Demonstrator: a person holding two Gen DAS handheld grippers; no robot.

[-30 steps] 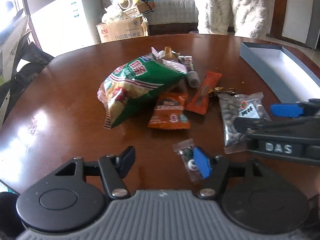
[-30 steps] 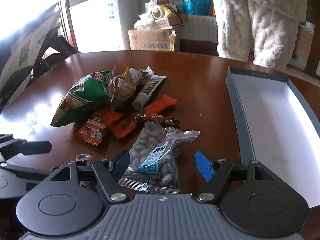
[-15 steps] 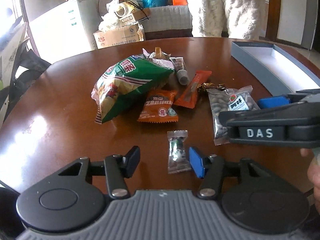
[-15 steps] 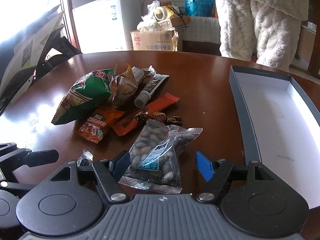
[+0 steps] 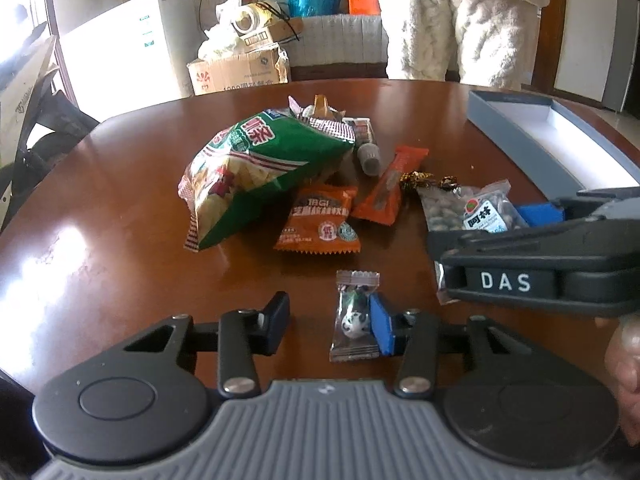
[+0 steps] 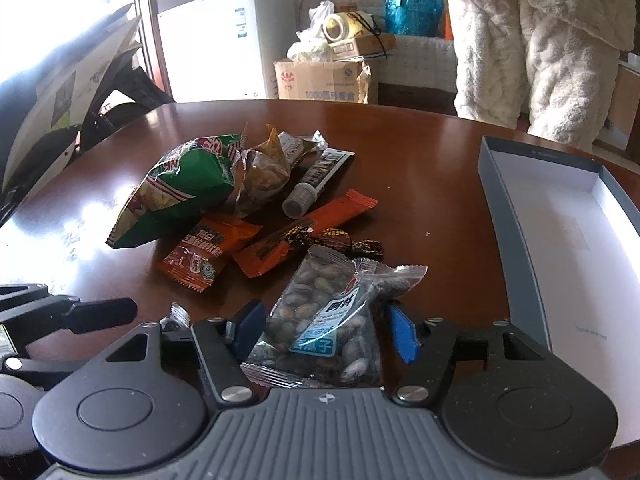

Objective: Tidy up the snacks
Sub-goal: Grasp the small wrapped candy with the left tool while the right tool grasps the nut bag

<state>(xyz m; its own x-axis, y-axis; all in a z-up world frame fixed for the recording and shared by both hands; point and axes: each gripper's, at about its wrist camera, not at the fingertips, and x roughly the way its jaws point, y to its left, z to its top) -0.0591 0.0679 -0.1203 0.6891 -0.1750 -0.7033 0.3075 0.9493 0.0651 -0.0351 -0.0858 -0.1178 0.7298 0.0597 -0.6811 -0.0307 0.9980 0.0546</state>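
Observation:
A pile of snacks lies mid-table: a green chip bag [image 5: 256,168], an orange packet [image 5: 320,220], an orange stick pack [image 5: 384,192] and a clear bag of seeds [image 6: 328,320]. My left gripper [image 5: 328,324] is open; a small clear candy wrapper [image 5: 354,316] lies between its fingers, next to the blue right pad. My right gripper [image 6: 326,332] is open, its fingers on either side of the seed bag's near end. In the left wrist view the right gripper [image 5: 532,248] covers part of the seed bag [image 5: 472,208]. The grey box [image 6: 568,248] lies open at right.
The round brown table [image 5: 120,240] holds everything. A grey tube [image 6: 312,188] and dark foil candies [image 6: 340,240] lie in the pile. A person in white fleece [image 6: 540,40], a cardboard carton [image 6: 324,80] and a white fridge [image 6: 216,48] stand beyond the far edge.
The right gripper has closed in around the seed bag's near end, its jaws a little narrower. The left gripper pulled back and shifted, bringing the small candy wrapper between its fingers.

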